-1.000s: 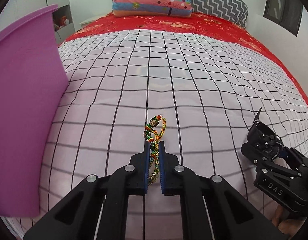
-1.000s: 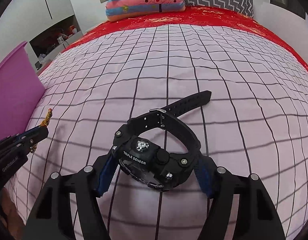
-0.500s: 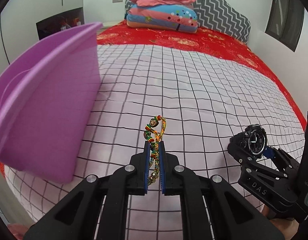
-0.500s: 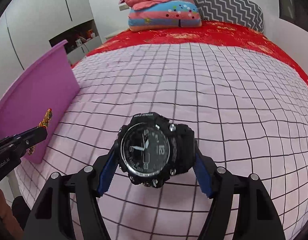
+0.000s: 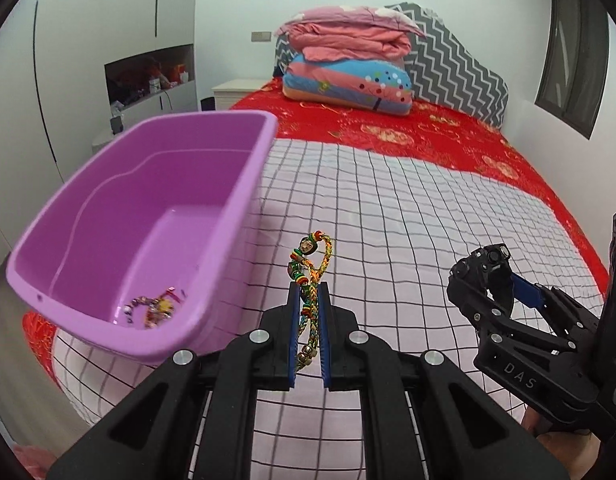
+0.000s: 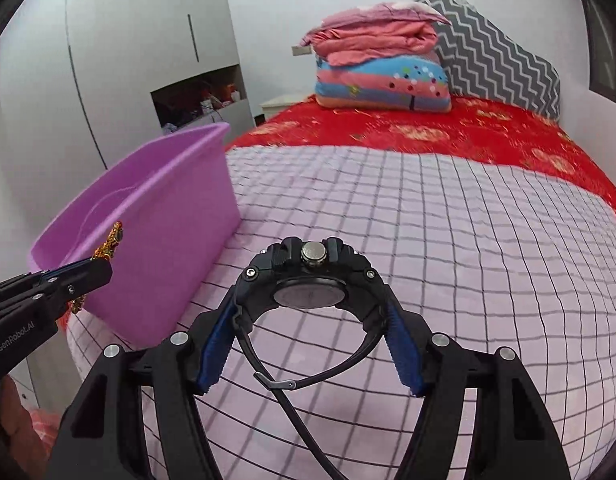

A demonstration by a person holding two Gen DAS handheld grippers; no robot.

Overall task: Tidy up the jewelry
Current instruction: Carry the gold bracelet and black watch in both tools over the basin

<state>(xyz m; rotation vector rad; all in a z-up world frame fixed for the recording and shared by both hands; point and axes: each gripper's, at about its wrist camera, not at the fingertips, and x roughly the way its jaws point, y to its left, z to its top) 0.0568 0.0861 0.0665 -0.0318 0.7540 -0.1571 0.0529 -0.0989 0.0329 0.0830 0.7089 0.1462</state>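
My left gripper (image 5: 308, 292) is shut on a multicoloured woven bracelet (image 5: 313, 264) with beads, held in the air just right of the purple bin (image 5: 244, 184). The bin also shows in the right wrist view (image 6: 180, 216). A small pile of jewelry (image 5: 158, 306) lies on the bin's floor. My right gripper (image 6: 308, 312) is shut on a black wristwatch (image 6: 310, 276), held above the bed with its strap hanging down. The right gripper and watch show at the right of the left wrist view (image 5: 488, 276). The left gripper and bracelet show at the left of the right wrist view (image 6: 108, 244).
A checked pink sheet (image 5: 428, 216) covers the bed, over a red cover (image 5: 388, 128). Folded quilts and pillows (image 5: 348, 64) are stacked at the head. A wardrobe with a niche (image 6: 196, 96) and a white nightstand (image 5: 232, 90) stand left of the bed.
Both grippers have risen well above the bed with their items. The bin's inside has come into the left wrist view. The watch has turned from face-on to edge-on in the right gripper.
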